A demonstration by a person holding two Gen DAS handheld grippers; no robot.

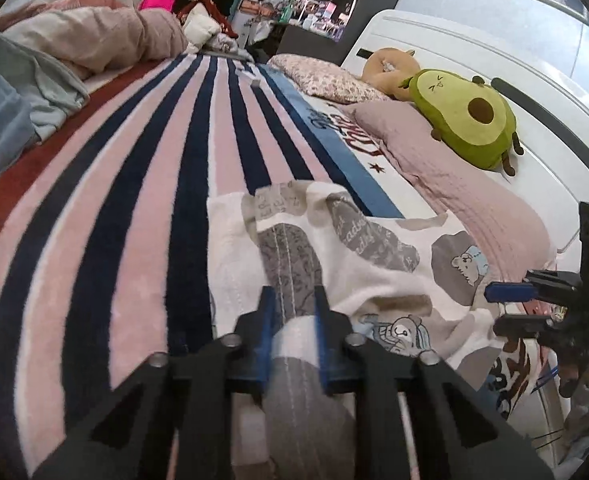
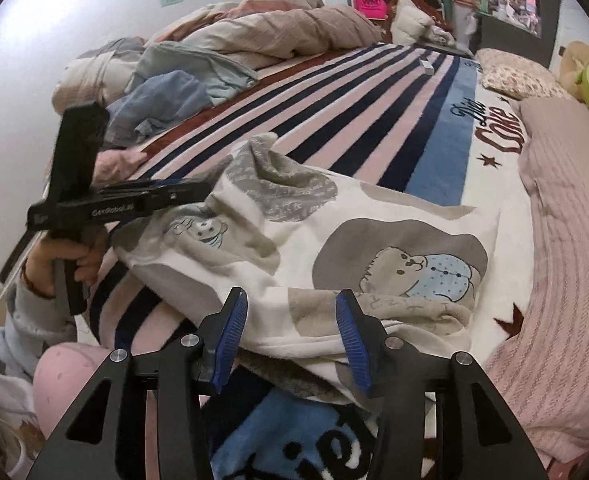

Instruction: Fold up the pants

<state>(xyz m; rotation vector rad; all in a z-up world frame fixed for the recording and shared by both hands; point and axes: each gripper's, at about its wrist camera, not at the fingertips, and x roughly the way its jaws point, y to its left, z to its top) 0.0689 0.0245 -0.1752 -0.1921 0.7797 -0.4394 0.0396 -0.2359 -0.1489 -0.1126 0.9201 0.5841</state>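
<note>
The pants (image 2: pixel 374 232) are white with grey patches and cartoon bears, lying rumpled on the striped blanket (image 2: pixel 334 120). They also show in the left wrist view (image 1: pixel 374 264). My left gripper (image 1: pixel 293 300) is shut on a grey-and-white fold of the pants and lifts it slightly; it shows from the side in the right wrist view (image 2: pixel 198 190). My right gripper (image 2: pixel 292 304) is open, its jaws standing over the pants' near edge without pinching it. It shows at the right edge of the left wrist view (image 1: pixel 502 308).
A pink pillow (image 1: pixel 454 168) and an avocado plush (image 1: pixel 466 116) lie at the right. A heap of bedding and blue clothes (image 2: pixel 182 84) sits at the left. A small white object (image 2: pixel 427 66) lies far up the blanket.
</note>
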